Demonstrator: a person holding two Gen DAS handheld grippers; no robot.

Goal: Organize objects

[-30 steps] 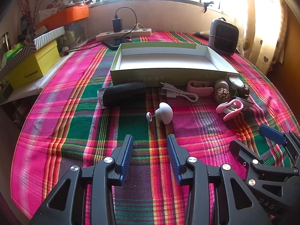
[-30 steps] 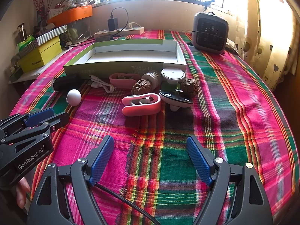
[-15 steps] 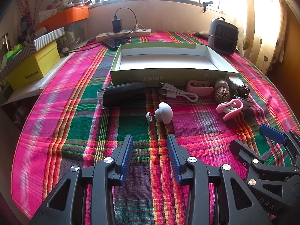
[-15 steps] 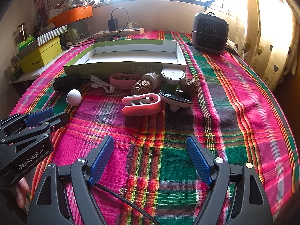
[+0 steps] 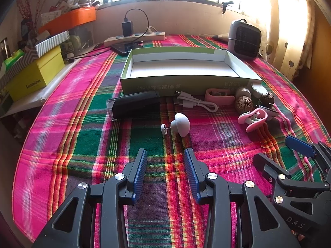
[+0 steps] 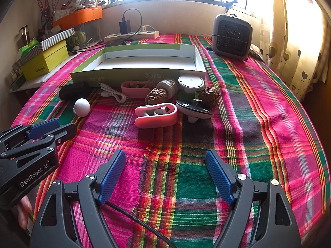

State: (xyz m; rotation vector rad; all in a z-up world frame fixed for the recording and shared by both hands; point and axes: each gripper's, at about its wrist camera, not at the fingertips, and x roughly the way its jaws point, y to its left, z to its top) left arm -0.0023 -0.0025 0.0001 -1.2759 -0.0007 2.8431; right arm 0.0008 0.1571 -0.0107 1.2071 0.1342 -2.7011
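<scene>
1. Left wrist view: left gripper point(image 5: 165, 172) is held low w/ jaws spread, empty, lined up on white mushroom-shaped piece point(image 5: 180, 124), prob. first pick. Open box point(image 5: 187, 84) is set behind the clutter as bin.
2. Right wrist view: right gripper point(image 6: 165, 175) is spread wider, empty, aimed at pink clip point(image 6: 156, 115).

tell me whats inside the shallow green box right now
Nothing shows inside the shallow green box: its white floor looks bare in both views. The near wall hides a thin strip of floor just behind it, so something flat there could be missed.
</scene>
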